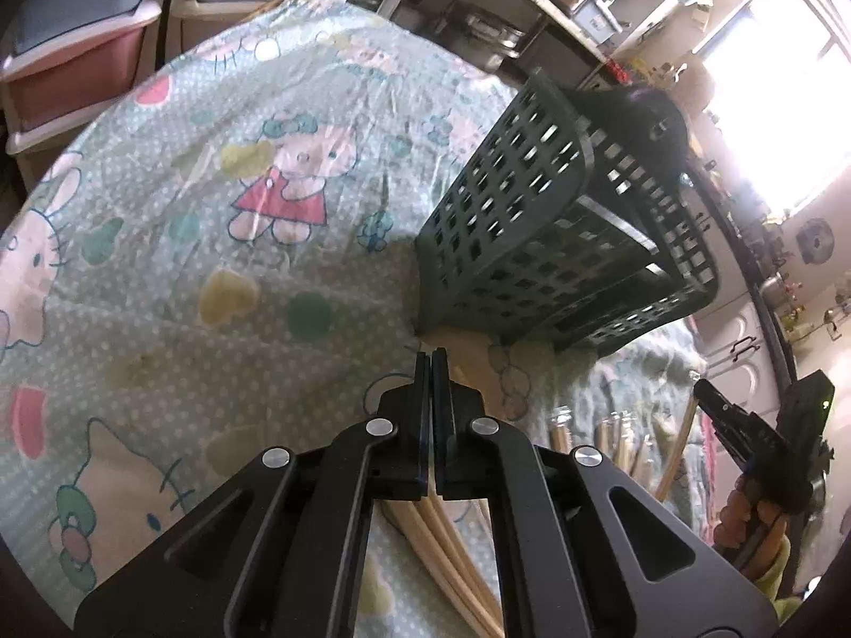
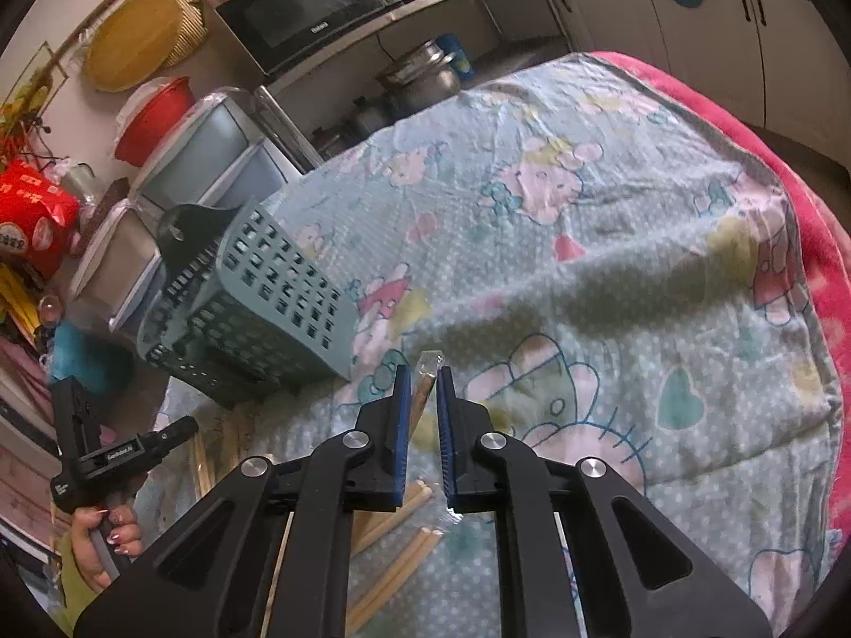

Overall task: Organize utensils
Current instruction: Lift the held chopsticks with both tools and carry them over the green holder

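Covering the whole desk is a pale green cloth (image 1: 223, 244) printed with cartoon cats, hearts and dots; in the right wrist view a pink blanket (image 2: 819, 244) shows along its far right edge. Behind the desk stand stacked plastic drawers (image 2: 213, 159), a microwave (image 2: 303, 16) on a shelf and metal pots (image 2: 425, 80) below it.

A dark green slotted utensil basket (image 1: 542, 223) lies tipped on its side on the cloth, its open mouth turned away from the middle of the desk. From the right wrist view it sits toward the left edge (image 2: 250, 313).

Near the front edge, between the two tools, lie several pale wooden chopsticks (image 2: 404, 553), some in clear wrappers; a few more lie just beside the basket.

The left tool (image 1: 432, 367) points down at the cloth just in front of the basket. Its jaws are pressed together, and whether anything thin is caught between them cannot be told. More chopsticks (image 1: 441, 542) lie beneath its arms.

The right tool (image 2: 423, 388) has its blue-padded jaws nearly together, pinching a wrapped chopstick (image 2: 428, 372) whose clear tip pokes out past the pads.

A hand (image 2: 106, 547) with painted nails holds the left tool's handle at the left of the right wrist view
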{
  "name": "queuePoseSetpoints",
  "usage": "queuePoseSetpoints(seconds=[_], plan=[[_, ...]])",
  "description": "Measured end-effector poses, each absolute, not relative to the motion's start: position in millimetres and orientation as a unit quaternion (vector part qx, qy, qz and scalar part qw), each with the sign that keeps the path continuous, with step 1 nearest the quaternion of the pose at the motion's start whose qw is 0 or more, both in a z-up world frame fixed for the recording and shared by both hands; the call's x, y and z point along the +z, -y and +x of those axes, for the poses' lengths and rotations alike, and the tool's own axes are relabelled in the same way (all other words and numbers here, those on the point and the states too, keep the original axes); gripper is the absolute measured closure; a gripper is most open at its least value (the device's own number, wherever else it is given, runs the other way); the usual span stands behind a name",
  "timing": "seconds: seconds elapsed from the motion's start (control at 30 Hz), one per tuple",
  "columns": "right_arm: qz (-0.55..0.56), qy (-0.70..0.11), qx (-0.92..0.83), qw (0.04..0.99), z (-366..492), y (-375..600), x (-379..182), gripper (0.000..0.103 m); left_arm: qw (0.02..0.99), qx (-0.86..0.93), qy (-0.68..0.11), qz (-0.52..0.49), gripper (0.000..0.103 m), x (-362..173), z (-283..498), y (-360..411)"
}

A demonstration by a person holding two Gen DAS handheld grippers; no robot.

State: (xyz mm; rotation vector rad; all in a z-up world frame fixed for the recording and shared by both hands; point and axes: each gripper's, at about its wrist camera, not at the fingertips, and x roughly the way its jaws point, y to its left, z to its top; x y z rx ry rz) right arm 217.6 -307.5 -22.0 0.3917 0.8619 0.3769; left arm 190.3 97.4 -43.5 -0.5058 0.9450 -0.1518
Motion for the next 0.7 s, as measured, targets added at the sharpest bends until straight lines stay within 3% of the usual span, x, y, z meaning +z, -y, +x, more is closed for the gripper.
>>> queuePoseSetpoints(seconds=[0.7], plan=[[0.122,-0.295,0.297,0.9,180.9,263.9,75.1,0.098,0.917,-0.154,-0.312,-0.193,0.103,84.1,173.1,-52.4]])
